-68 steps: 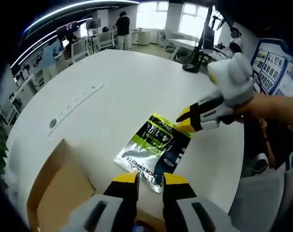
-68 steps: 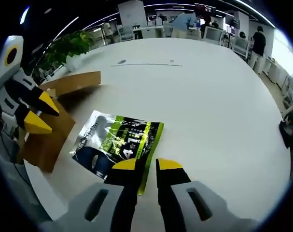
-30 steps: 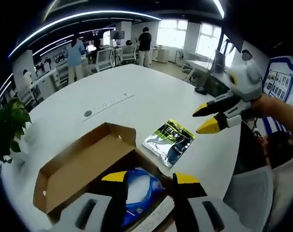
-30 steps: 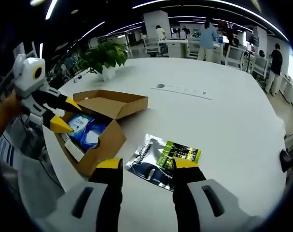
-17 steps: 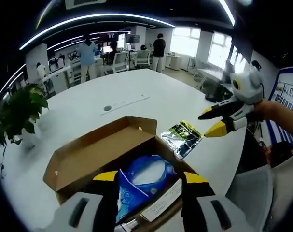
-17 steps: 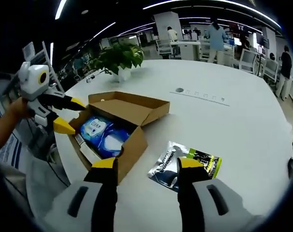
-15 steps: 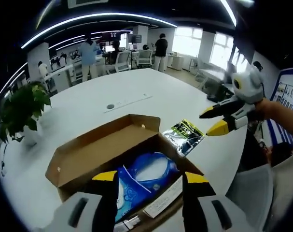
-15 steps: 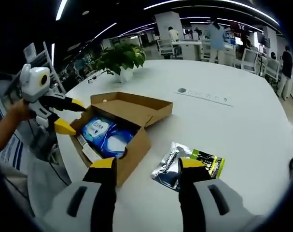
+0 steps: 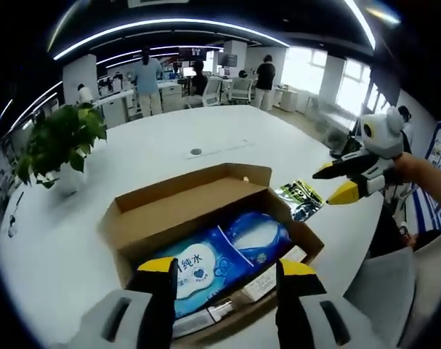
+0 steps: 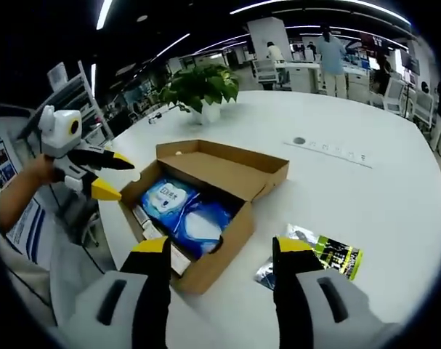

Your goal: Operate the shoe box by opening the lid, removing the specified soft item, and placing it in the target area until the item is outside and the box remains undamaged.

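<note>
Open shoe box [image 9: 205, 211] near table [image 9: 133, 160] edge, pouch [image 10: 329, 256] beside; both grippers [image 9: 224, 270] [image 10: 220, 251] spread, empty

Right gripper view: the right gripper's fingers [image 10: 294, 251] cover part of the foil pouch [image 10: 335, 256], whose print is too small to read. Left gripper view: the paper slips [image 9: 262, 282] in the shoe box [image 9: 205, 195] lie partly behind the left gripper's fingers [image 9: 290, 270].

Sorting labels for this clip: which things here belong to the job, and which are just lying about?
Job: box, lid open; green pouch on the table; left gripper; right gripper.
Lying about: blue wipes pack in the box; plant; power strip.
</note>
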`<state>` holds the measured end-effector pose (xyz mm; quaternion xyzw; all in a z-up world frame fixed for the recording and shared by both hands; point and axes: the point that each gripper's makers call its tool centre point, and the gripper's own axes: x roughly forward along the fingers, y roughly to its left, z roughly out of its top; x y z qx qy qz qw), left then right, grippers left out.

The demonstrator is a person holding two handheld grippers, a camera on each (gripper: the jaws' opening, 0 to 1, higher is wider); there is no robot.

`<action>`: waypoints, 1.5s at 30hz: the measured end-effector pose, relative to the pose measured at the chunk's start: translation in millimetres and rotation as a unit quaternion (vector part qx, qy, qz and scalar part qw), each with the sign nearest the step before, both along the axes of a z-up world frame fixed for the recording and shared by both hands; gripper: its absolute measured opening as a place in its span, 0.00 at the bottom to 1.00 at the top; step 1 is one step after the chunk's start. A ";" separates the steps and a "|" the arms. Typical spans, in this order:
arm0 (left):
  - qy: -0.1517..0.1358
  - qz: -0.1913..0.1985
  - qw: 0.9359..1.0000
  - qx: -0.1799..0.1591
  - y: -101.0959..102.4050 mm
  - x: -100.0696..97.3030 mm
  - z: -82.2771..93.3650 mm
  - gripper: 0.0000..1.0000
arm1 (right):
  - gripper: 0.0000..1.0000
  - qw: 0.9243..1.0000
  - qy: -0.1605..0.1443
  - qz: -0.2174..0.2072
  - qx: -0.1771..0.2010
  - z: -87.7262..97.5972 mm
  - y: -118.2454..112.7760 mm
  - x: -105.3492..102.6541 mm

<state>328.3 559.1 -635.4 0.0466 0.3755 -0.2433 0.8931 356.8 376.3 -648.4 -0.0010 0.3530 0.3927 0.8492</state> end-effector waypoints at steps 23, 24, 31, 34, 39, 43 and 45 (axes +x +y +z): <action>0.020 0.070 0.997 0.001 56.5 -20.3 -20.7 0.53 | 0.43 0.997 0.014 0.071 0.001 -24.4 72.2 -5.0; 0.022 0.071 0.997 0.000 57.5 -22.0 -22.1 0.53 | 0.43 0.997 0.015 0.075 0.002 -25.7 76.1 -5.6; 0.021 0.079 0.997 -0.006 63.4 -24.0 -22.1 0.53 | 0.40 0.996 0.025 0.086 0.003 -37.3 96.7 -5.4; 0.020 0.086 0.996 -0.009 68.5 -25.1 -22.4 0.53 | 0.39 0.996 0.029 0.090 0.004 -41.3 103.6 -5.1; -0.012 0.088 0.996 -0.026 72.9 -22.0 -13.0 0.56 | 0.38 0.995 0.036 0.097 0.005 -50.3 116.5 -3.8; -0.020 0.086 0.996 -0.026 77.5 -25.5 -9.8 0.61 | 0.37 0.994 0.041 0.102 0.002 -57.9 125.6 -1.9; -0.027 0.078 0.996 -0.025 77.8 -27.0 -9.1 0.64 | 0.36 0.994 0.044 0.103 0.005 -60.4 131.0 -1.1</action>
